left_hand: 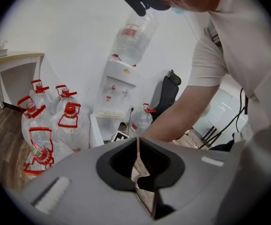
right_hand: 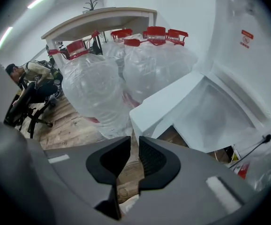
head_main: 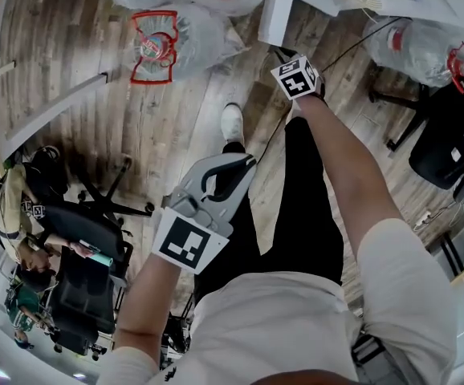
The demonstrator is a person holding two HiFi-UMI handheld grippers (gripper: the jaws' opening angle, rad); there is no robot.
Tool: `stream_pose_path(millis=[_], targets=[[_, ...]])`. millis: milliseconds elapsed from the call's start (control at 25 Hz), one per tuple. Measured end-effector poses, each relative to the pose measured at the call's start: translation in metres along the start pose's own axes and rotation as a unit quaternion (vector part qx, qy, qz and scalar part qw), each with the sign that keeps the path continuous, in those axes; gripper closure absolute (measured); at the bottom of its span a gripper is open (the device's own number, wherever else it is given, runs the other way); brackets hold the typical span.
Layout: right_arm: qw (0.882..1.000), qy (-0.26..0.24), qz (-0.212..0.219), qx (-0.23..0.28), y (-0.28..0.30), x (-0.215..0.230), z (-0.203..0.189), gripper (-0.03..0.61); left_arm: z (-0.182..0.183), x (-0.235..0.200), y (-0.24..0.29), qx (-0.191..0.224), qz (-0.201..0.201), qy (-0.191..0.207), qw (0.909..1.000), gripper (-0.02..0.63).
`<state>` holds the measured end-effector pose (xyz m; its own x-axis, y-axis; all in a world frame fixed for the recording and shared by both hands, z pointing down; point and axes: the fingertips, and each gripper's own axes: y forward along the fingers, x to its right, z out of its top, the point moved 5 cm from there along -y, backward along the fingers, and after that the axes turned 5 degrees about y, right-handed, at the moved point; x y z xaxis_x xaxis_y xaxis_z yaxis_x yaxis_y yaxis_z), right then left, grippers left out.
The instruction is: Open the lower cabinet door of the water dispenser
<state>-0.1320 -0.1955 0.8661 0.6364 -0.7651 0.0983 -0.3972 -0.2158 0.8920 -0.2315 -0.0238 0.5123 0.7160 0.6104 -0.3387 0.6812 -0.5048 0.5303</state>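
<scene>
Door (right_hand: 166,104) of the dispenser's lower cabinet stood swung open beside the bottles (right_hand: 98,88), my right claw (right_hand: 134,142) narrowly parted and empty near its edge, left claw (left_hand: 138,142) closed; I judged only withdrawal remained.

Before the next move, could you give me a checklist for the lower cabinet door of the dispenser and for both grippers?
1. The lower cabinet door is swung open and the cabinet inside shows: ok.
2. The right gripper is off the door, jaws slightly apart, nothing between them: ok.
3. The left gripper is empty, jaws together: ok.
4. The open door is not pressing on the water bottles beside it: cannot tell.
</scene>
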Motion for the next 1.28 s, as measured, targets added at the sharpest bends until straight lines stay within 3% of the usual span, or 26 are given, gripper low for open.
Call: stream_pose_path(millis=[440, 760, 1040, 1280], targets=[[0.999, -0.041, 0.008, 0.008, 0.015, -0.033, 0.040, 0.523, -0.031, -0.009, -0.038, 0.017, 0.026, -0.014, 0.9994, 0.557], [0.999, -0.040, 0.022, 0.009, 0.002, -0.043, 0.034, 0.520, -0.036, -0.005, -0.059, 0.026, 0.023, -0.002, 0.9994, 0.557], [0.998, -0.051, 0.038, 0.021, -0.083, -0.073, 0.022, 0.520, -0.010, 0.018, -0.075, 0.036, 0.000, 0.035, 0.9987, 0.557], [0.994, 0.011, 0.049, 0.098, -0.219, -0.109, 0.005, 0.520, 0.015, 0.045, -0.086, 0.053, -0.041, 0.099, 0.9928, 0.557]])
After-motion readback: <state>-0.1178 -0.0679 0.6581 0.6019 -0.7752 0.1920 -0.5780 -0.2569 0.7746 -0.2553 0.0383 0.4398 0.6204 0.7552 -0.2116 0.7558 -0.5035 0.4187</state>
